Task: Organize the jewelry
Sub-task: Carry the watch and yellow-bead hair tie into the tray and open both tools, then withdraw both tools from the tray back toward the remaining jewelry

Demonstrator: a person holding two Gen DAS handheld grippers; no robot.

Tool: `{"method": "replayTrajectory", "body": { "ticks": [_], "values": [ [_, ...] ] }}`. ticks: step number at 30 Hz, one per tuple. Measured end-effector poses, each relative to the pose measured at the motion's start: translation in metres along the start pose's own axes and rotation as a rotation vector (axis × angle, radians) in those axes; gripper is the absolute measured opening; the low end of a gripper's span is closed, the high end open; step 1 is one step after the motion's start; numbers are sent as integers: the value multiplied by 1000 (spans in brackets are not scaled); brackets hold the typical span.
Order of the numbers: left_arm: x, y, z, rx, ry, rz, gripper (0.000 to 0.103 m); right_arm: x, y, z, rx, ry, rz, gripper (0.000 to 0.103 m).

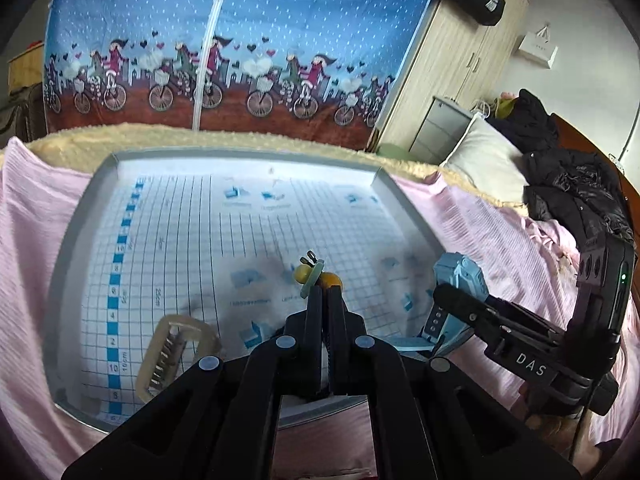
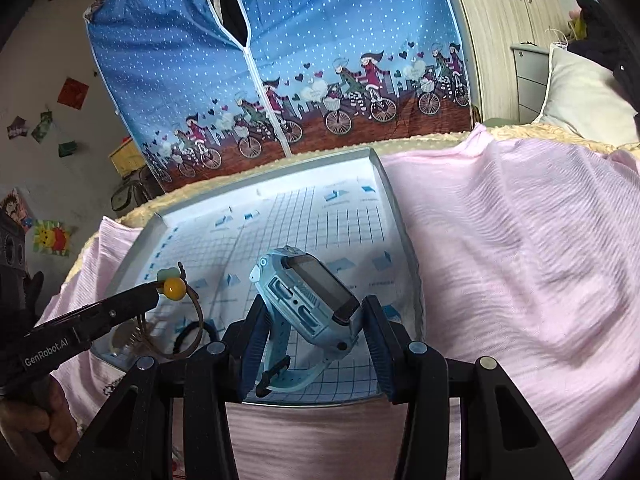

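I am pinching a beaded bracelet in my left gripper, jaws nearly together, above the tray. My right gripper, spread wide, is clamping the blue watch over the tray's right side.

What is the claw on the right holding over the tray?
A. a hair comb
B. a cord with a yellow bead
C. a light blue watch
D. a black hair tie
C: the right gripper has its fingers on either side of the light blue watch, above the tray; the left gripper holds the beaded cord.
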State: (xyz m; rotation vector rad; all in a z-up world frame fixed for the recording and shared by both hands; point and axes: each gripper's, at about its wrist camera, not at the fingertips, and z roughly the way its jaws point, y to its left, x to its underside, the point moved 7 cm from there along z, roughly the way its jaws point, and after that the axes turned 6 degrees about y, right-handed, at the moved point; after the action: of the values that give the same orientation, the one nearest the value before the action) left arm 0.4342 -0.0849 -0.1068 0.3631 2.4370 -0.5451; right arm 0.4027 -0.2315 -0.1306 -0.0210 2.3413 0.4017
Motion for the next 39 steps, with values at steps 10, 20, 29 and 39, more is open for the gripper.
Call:
{"method": "replayTrajectory", "body": {
  "ticks": [10, 20, 29, 39],
  "values": [
    [17, 15, 9, -48, 73, -48, 4, 3, 2, 1, 26, 40, -24, 53],
    [6, 10, -69, -101, -83, -96, 82, -13, 21, -54, 35, -80, -83, 82],
    [25, -33, -183, -206, -389, 40, 102, -7, 59, -149, -30, -231, -177, 103],
    [117, -75, -241, -314, -424, 126, 102, 54, 84, -232, -4, -325, -234, 103]
  ]
}}
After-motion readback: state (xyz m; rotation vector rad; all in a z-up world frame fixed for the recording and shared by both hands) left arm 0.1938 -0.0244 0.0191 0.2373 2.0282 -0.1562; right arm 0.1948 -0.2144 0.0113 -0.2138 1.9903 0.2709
